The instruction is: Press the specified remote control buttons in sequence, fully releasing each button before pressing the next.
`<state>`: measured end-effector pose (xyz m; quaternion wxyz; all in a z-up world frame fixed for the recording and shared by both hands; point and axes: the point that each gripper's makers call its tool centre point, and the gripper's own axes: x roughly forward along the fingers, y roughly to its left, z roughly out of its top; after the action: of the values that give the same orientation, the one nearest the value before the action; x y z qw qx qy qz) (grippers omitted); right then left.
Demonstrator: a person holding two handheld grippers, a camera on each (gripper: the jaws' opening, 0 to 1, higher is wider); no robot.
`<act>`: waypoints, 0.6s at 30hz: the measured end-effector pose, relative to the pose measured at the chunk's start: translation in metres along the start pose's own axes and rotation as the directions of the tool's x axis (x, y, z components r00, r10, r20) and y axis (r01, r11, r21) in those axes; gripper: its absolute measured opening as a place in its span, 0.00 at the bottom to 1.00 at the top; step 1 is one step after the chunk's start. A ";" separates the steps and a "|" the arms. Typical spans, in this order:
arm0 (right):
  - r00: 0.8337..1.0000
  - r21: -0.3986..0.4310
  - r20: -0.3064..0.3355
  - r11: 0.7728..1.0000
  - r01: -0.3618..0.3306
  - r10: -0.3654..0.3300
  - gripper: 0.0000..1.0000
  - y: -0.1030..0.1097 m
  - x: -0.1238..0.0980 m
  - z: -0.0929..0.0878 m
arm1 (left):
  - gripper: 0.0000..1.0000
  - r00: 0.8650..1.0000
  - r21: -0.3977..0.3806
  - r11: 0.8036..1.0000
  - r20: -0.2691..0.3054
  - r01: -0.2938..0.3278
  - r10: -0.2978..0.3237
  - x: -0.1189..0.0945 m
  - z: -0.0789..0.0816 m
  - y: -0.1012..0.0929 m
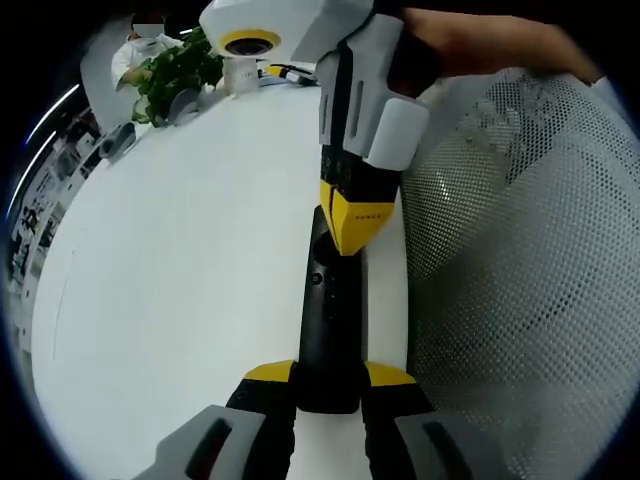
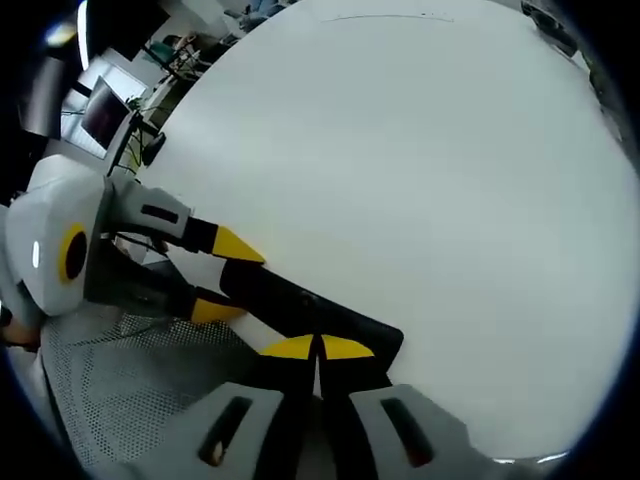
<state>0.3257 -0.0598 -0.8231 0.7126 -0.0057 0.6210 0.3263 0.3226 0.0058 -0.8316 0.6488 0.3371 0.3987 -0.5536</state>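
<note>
The white tabletop (image 1: 180, 260) is wide, and beside it is a white mesh chair back (image 1: 530, 250). At the far edge of the tabletop stands a green potted plant (image 1: 180, 70). The black remote control (image 1: 328, 320) lies near the tabletop edge by the chair. The left hand-held gripper (image 1: 330, 378) is clamped on the near end of the remote control. The right hand-held gripper (image 2: 318, 348) has its yellow tips together, and they touch the top face of the remote control (image 2: 300, 305).
</note>
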 end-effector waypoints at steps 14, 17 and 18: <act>1.000 -0.031 -0.019 0.999 0.014 -0.015 0.00 0.000 0.000 -0.005 | 0.25 1.000 0.001 1.000 0.001 -0.001 0.001 0.000 0.000 0.000; 1.000 -0.045 -0.012 0.999 0.023 -0.024 0.00 -0.001 0.001 -0.005 | 0.25 1.000 0.001 1.000 0.001 -0.001 0.001 0.000 0.000 0.000; 1.000 -0.055 -0.009 0.998 0.027 -0.027 0.00 -0.001 0.001 -0.005 | 0.25 1.000 0.001 1.000 0.001 -0.001 0.001 0.000 0.000 0.000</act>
<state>0.3212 -0.0620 -0.8257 0.7135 -0.0351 0.6152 0.3334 0.3228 0.0056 -0.8317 0.6493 0.3372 0.3980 -0.5534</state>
